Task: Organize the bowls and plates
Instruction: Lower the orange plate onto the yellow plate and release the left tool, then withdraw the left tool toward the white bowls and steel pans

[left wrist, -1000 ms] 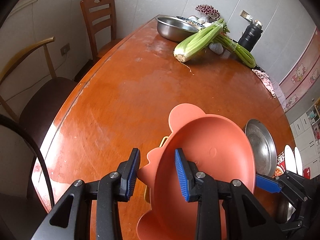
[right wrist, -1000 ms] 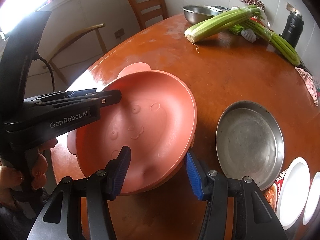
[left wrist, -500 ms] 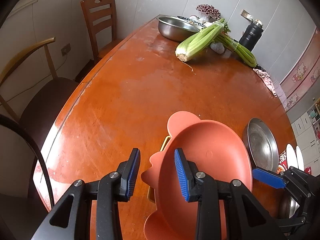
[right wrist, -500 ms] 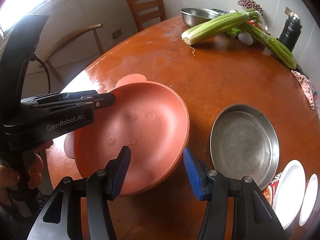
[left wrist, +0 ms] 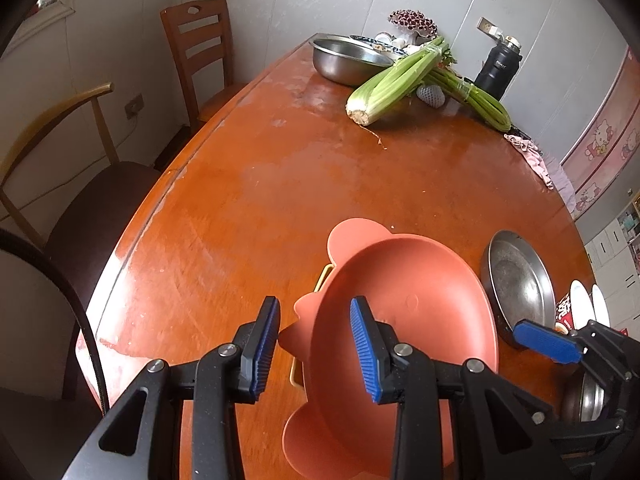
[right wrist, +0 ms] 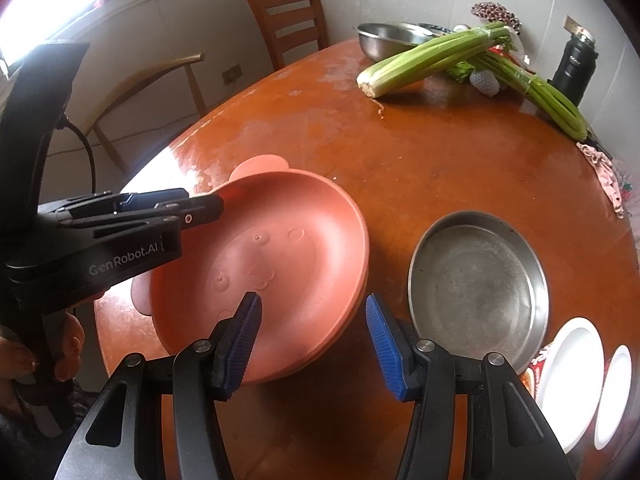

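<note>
— Glossy round wooden table [left wrist: 248, 184]. Where's our plate [right wrist: 280, 256]?
— Near edge: smooth, eared, salmon plastic, beside the steel pan [right wrist: 476, 284].
— Our left gripper [left wrist: 314, 344] and right gripper [right wrist: 312, 340]?
— Both gape, straddling its rim.

My left fingers [left wrist: 366, 354] cover part of the pink plate [left wrist: 416, 320], which hides most of a yellow thing [left wrist: 322, 276] beneath. Two white plates [right wrist: 572, 368] are cut off at the edge.

My right tongs [right wrist: 312, 334] gape around the pink bowl's [right wrist: 280, 256] near rim; a steel pan [right wrist: 476, 284] sits just right of it.
</note>
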The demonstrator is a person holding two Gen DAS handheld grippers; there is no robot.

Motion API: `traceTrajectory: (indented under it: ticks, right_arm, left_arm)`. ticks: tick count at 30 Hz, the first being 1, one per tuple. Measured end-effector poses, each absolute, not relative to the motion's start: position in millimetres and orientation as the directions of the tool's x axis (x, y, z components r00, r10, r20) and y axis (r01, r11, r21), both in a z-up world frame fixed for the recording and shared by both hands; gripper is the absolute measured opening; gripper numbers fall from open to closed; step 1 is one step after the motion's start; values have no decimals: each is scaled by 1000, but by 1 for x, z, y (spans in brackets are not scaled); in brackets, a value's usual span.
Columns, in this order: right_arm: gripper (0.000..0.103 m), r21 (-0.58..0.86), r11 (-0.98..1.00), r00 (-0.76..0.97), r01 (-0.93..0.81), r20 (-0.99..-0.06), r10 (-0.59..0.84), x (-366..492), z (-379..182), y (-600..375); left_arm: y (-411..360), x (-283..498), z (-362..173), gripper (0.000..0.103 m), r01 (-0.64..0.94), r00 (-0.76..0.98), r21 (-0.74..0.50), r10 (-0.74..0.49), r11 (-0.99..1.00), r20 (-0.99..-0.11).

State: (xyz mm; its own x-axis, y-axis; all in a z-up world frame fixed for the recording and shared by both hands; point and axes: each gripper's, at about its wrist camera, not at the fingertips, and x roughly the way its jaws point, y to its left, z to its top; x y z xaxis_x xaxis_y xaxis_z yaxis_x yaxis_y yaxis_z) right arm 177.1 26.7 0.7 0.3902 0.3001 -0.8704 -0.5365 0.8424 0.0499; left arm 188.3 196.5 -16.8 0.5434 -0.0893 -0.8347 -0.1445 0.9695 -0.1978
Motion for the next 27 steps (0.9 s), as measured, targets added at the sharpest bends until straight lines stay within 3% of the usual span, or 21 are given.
traceTrajectory:
  ticks: [14,27]
  right_arm:
    - [57,75,871,503,-486,-790,349,157,47,-16]
    - [57,138,915,621,-378,-696,361,141,89,-117]
  left_arm:
    - [161,168,25,49,-92,612,-188,-94,978,-785]
    - [69,157,57,53,13,634,-139,-116,990,-764]
